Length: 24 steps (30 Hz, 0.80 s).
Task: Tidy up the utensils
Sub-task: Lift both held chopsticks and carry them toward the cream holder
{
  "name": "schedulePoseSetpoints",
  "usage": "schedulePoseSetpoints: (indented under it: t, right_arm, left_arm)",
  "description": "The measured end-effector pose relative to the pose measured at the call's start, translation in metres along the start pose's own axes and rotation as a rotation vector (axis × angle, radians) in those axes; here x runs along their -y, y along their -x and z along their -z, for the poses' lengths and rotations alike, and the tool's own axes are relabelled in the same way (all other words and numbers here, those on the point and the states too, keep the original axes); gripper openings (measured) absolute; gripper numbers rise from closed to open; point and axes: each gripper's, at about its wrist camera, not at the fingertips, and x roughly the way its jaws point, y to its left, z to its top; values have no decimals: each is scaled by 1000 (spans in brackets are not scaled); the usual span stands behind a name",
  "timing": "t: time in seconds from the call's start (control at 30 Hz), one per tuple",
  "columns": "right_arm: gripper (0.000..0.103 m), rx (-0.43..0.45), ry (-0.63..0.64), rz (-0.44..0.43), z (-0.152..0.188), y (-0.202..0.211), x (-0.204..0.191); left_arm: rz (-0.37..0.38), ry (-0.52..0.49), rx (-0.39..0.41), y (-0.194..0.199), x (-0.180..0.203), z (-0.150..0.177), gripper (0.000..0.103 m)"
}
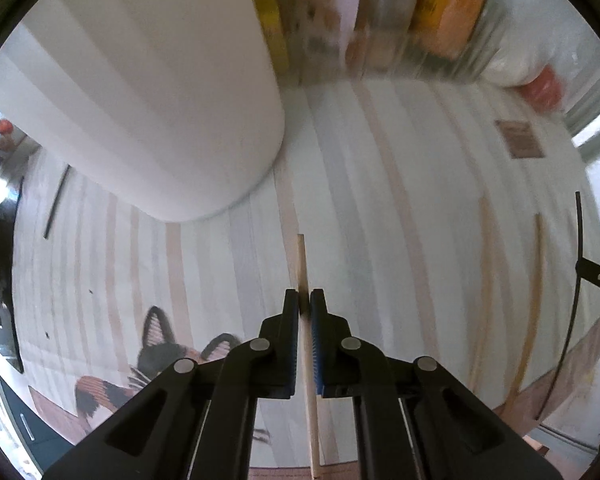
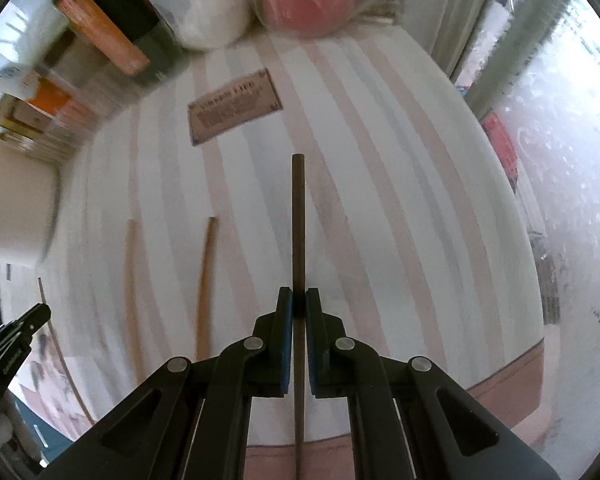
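Left gripper (image 1: 305, 300) clamps a pale wooden chopstick (image 1: 302, 264) — right gripper (image 2: 299, 300) clamps a dark chopstick (image 2: 298, 216) — above the striped tablecloth (image 2: 400, 200).

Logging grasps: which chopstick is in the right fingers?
The dark brown chopstick, clamped upright in the right gripper; the two tan chopsticks lie loose on the striped cloth.
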Motion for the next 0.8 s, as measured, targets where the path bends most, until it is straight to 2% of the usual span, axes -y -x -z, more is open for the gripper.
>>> schedulePoseSetpoints:
  t: [0.43,0.63,0.8]
  right_arm:
    - [6,271,-42,-169,31,91,-13]
    - [6,350,-13,-214,29,121,-39]
    - [6,402,20,-242,23,143,-60]
  left_arm:
    - [57,-73,182,91,15,-7,3]
    - [92,-57,283,135,8,-11,3]
    - [95,-36,346,157,2,-21,3]
